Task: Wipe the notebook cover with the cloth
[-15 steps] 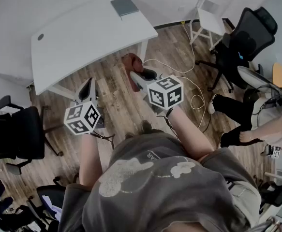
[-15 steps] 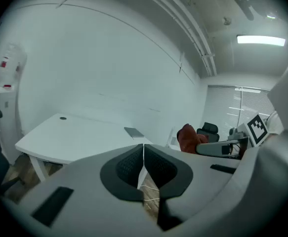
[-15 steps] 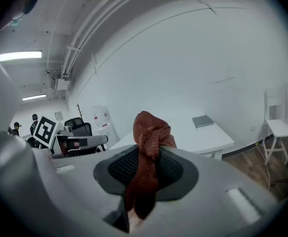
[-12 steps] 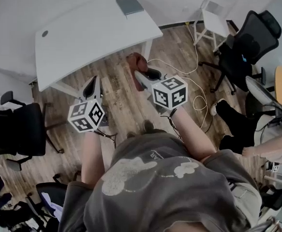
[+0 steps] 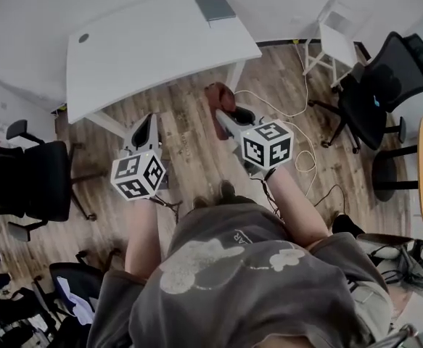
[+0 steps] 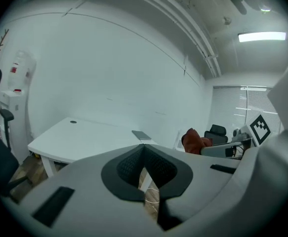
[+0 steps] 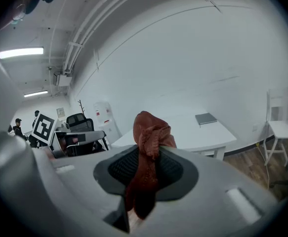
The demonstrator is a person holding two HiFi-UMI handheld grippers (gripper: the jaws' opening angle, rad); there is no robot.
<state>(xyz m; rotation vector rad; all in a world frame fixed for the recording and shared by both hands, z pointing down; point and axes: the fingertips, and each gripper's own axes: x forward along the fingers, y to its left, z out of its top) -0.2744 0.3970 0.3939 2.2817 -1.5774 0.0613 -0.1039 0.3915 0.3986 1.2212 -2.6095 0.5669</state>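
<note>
Head view: the gray notebook (image 5: pixel 215 7) lies flat on the table's (image 5: pixel 138 49) far corner, well away. Left gripper view: the left gripper (image 6: pixel 144 147) is pressed together, with nothing in it. Right gripper view: the right gripper (image 7: pixel 144 157) pinches the red cloth (image 7: pixel 151 130). The cloth looks soft, floppy and probably light, and I think holding it by the bunch is a good hold.

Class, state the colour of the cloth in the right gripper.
The cloth is rust red, clearest in the right gripper view.

White desk (image 5: pixel 146 49) on wood floor (image 5: pixel 189 154). Black office chair (image 5: pixel 30 180) left, another (image 5: pixel 378 85) right. White cable (image 5: pixel 303 151) looped on the boards.
</note>
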